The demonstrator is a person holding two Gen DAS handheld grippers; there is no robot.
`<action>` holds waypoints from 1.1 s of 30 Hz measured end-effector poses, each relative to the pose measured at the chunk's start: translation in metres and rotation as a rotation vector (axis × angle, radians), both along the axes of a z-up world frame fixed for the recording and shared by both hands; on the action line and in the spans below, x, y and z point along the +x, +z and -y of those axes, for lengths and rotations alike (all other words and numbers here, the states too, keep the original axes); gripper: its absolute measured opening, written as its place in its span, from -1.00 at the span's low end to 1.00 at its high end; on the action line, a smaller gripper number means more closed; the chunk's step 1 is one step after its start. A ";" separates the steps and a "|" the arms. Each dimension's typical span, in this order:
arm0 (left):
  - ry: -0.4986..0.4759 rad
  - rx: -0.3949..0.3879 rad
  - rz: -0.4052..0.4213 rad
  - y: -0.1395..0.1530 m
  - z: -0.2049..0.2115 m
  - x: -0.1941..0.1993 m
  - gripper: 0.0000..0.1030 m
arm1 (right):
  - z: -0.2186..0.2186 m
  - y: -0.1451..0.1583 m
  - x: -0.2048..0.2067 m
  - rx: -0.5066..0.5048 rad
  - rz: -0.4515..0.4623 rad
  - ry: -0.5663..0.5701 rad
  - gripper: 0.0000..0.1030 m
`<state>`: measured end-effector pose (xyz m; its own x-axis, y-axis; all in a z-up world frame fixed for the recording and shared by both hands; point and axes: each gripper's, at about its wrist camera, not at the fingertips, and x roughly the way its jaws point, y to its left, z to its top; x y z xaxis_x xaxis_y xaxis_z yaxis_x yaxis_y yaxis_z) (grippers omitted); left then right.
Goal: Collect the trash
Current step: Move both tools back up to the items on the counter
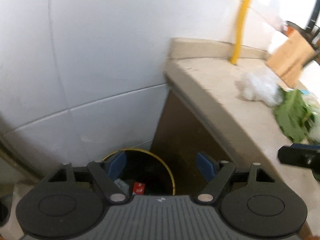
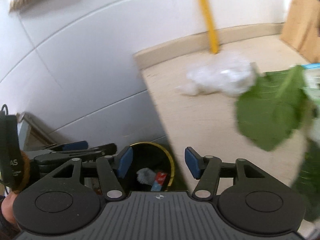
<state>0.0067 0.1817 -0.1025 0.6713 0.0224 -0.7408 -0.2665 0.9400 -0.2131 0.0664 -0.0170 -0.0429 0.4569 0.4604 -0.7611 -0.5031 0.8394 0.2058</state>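
A black trash bin with a gold rim [image 1: 173, 180] stands on the floor beside the counter; it also shows in the right wrist view [image 2: 171, 160]. A red wrapper [image 1: 138, 188] and grey crumpled trash [image 2: 145, 176] lie inside. My left gripper [image 1: 161, 166] is open and empty above the bin. My right gripper [image 2: 158, 162] is open and empty over the bin and the counter edge. A crumpled white plastic bag [image 1: 258, 87] [image 2: 220, 78] and green leaves [image 1: 294, 116] [image 2: 274, 108] lie on the beige counter [image 1: 210, 84] [image 2: 200, 116].
A white tiled wall [image 1: 90, 60] stands behind the bin. A yellow pole [image 1: 241, 20] [image 2: 208, 20] rises from the counter's back edge. A cardboard box [image 1: 290, 58] sits at the far right of the counter. The left gripper's body [image 2: 66, 154] shows left of the bin.
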 end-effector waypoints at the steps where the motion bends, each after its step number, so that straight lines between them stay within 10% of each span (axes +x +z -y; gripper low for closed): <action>1: -0.016 0.005 0.011 0.002 0.003 -0.001 0.51 | 0.008 0.003 -0.002 -0.001 0.012 -0.020 0.29; 19: -0.181 -0.019 0.128 0.045 0.068 0.009 0.56 | 0.144 0.070 -0.003 0.012 0.229 -0.332 0.64; 26: -0.343 -0.227 0.170 0.077 0.102 0.038 0.57 | 0.184 0.078 0.014 0.009 0.256 -0.410 0.65; 33: -0.518 -0.255 0.174 0.096 0.167 0.089 0.63 | 0.219 0.067 0.026 0.035 0.232 -0.474 0.65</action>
<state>0.0954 0.0149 -0.0066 0.6591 -0.5037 -0.5585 0.2712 0.8518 -0.4482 0.0923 -0.2359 0.0241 0.7760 0.1858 -0.6028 -0.1054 0.9804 0.1665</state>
